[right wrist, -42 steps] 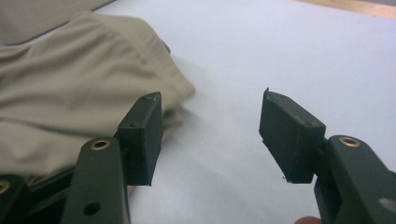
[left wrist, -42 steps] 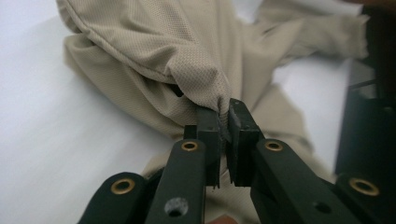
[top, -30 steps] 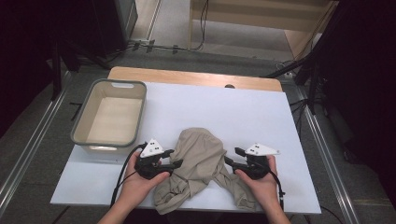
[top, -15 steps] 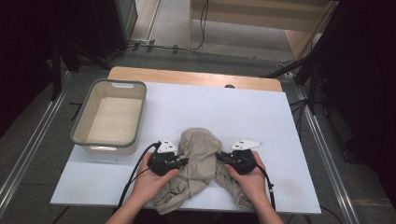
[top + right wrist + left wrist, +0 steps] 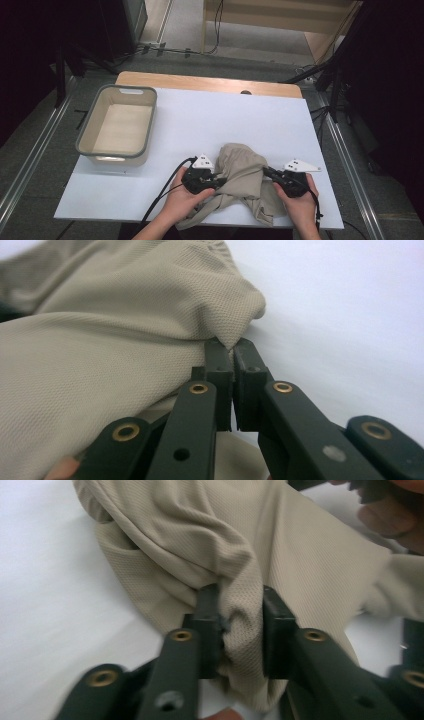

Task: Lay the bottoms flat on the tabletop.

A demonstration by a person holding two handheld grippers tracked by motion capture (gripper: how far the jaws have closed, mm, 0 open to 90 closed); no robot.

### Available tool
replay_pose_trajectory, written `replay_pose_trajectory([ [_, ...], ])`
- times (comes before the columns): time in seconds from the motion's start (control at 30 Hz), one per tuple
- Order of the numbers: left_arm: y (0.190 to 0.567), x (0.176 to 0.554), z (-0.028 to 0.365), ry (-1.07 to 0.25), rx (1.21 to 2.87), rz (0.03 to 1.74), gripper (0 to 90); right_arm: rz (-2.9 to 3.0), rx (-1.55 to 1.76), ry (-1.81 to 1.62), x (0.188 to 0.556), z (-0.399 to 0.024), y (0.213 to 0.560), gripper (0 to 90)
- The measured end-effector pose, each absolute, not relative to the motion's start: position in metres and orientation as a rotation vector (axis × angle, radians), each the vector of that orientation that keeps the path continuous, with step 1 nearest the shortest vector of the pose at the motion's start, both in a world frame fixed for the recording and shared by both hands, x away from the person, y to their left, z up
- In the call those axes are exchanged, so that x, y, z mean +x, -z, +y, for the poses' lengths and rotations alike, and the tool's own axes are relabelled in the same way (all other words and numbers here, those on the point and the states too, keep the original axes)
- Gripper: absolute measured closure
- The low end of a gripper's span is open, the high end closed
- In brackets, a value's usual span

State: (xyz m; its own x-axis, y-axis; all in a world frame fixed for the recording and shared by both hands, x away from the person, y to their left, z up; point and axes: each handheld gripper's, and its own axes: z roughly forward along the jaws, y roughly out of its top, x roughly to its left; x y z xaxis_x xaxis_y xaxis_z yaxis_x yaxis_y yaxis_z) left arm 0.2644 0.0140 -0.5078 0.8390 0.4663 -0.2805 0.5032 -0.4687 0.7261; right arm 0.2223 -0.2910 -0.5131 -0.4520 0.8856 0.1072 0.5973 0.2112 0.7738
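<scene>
Two grippers pinch one crumpled beige mesh-knit garment [image 5: 243,181] at the near edge of the white desk [image 5: 210,120].

The cloth lies bunched between the hands, one end trailing off the desk's front edge. The left gripper [image 5: 235,625] clamps a thick fold between its jaws, which have just been opening slightly with the fabric still pressed. The right gripper [image 5: 232,357] is clenched on a thin corner of the cloth. Well apart, at far left, stands an empty grey-rimmed beige plastic tub [image 5: 85,145].
</scene>
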Motion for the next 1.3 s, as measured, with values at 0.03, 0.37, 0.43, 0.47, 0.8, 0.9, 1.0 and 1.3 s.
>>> replay_pose_trajectory([
  [0.03,0.506,0.263,0.013,0.040,2.136,0.708,57.6,2.121,1.387,-1.081,0.221,-0.295,0.514,85.7],
  [0.37,0.489,0.269,0.070,-0.062,2.051,0.771,38.9,1.972,1.437,-1.222,0.214,-0.328,0.503,53.3],
  [0.43,0.493,0.267,0.078,-0.063,2.071,0.773,38.4,1.967,1.424,-1.261,0.215,-0.326,0.498,50.0],
  [0.47,0.496,0.265,0.081,-0.059,2.089,0.768,38.3,1.974,1.420,-1.269,0.217,-0.323,0.497,46.7],
  [0.8,0.509,0.247,0.089,-0.038,2.199,0.724,58.5,2.078,1.455,-1.207,0.239,-0.297,0.508,70.2],
  [0.9,0.509,0.246,0.088,-0.011,2.202,0.713,70.6,2.091,1.426,-1.217,0.241,-0.288,0.503,83.4],
  [1.0,0.508,0.243,0.086,0.003,2.219,0.688,79.1,2.095,1.375,-1.232,0.244,-0.277,0.492,85.8],
  [1.3,0.505,0.233,0.093,0.043,2.245,0.620,82.5,2.120,1.175,-1.257,0.266,-0.226,0.451,86.4],
])
